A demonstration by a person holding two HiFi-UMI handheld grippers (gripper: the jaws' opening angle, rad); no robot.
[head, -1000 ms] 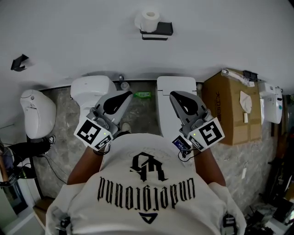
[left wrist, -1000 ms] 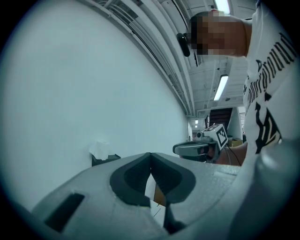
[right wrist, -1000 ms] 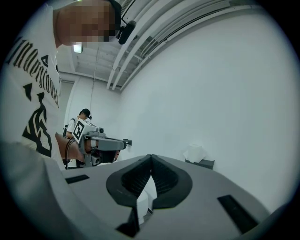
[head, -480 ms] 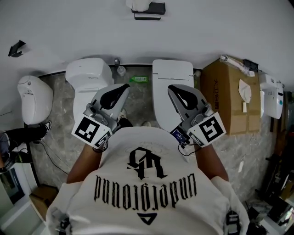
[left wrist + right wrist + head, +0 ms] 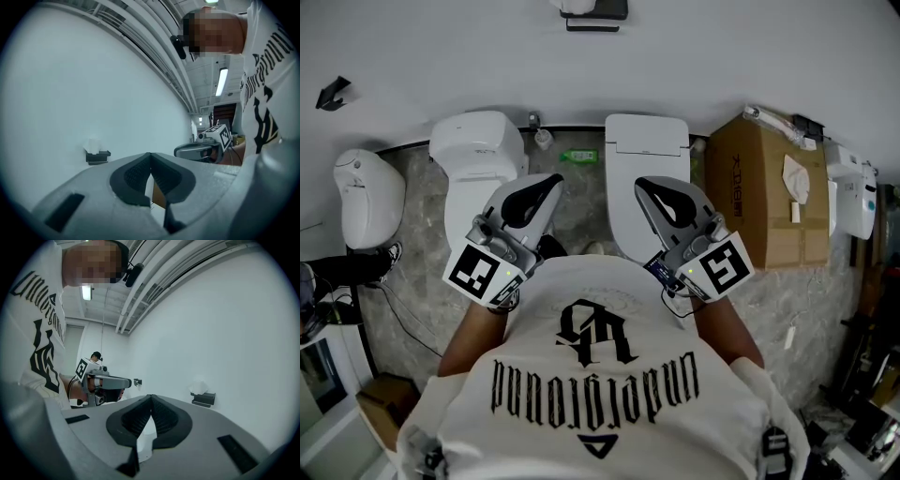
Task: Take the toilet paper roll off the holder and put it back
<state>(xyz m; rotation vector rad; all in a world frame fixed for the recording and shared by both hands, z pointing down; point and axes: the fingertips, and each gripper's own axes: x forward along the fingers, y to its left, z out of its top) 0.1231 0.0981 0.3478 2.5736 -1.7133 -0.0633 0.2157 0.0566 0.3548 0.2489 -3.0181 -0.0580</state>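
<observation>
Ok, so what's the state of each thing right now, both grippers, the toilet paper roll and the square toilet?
Left gripper: shut, empty.
Right gripper: shut, empty.
Toilet paper roll: sitting on its wall holder, away from both grippers.
Square toilet: lid down.

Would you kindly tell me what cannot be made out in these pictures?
Toilet paper roll: head view, top edge cuts it off; both gripper views, too small and pale.
Green bottle on the floor: head view, too small to read its label.
</observation>
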